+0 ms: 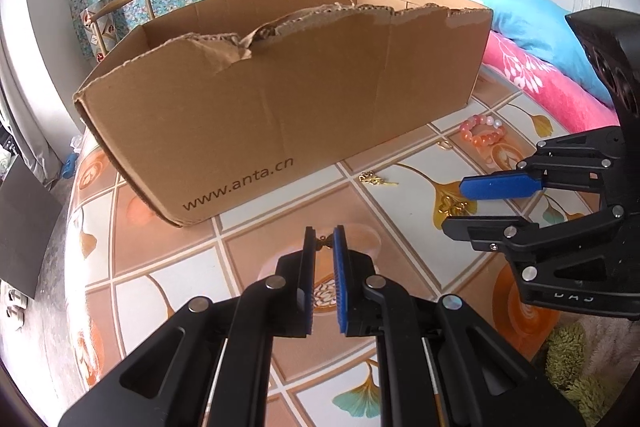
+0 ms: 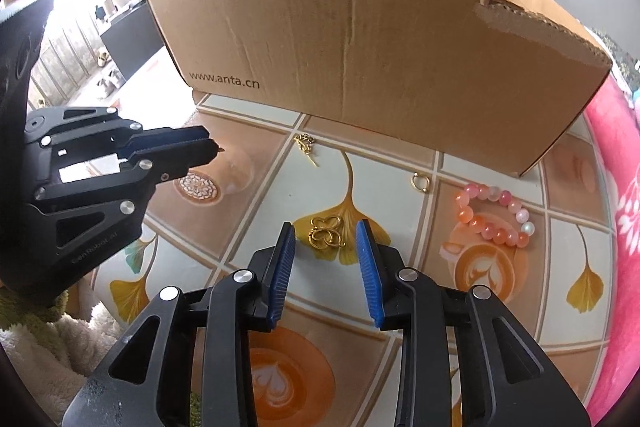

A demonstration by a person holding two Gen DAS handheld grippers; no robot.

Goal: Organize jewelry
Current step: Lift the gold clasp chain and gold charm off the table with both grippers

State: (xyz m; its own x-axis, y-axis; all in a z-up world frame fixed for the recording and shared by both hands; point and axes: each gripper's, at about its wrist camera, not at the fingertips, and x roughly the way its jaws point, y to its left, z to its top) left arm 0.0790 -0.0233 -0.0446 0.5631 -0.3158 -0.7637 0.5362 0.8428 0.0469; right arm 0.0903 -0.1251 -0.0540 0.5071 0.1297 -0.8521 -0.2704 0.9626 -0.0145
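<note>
My left gripper (image 1: pixel 325 235) is shut on a small dark-gold jewelry piece (image 1: pixel 325 242) at its fingertips, held above the patterned tablecloth in front of the open cardboard box (image 1: pixel 280 99). In the right wrist view the left gripper (image 2: pixel 210 147) shows at the left with the piece poking from its tip. My right gripper (image 2: pixel 326 231) is open, its jaws on either side of a gold butterfly pendant (image 2: pixel 326 233) lying on the cloth. A pink bead bracelet (image 2: pixel 494 215), a gold ring (image 2: pixel 420 182) and a small gold chain piece (image 2: pixel 305 143) lie near the box.
The box (image 2: pixel 380 47) is torn along its near top edge and stands at the back of the table. A pink blanket (image 1: pixel 552 83) and blue pillow (image 1: pixel 532 23) lie at the right. Green fluffy fabric (image 1: pixel 576 367) lies at the near right edge.
</note>
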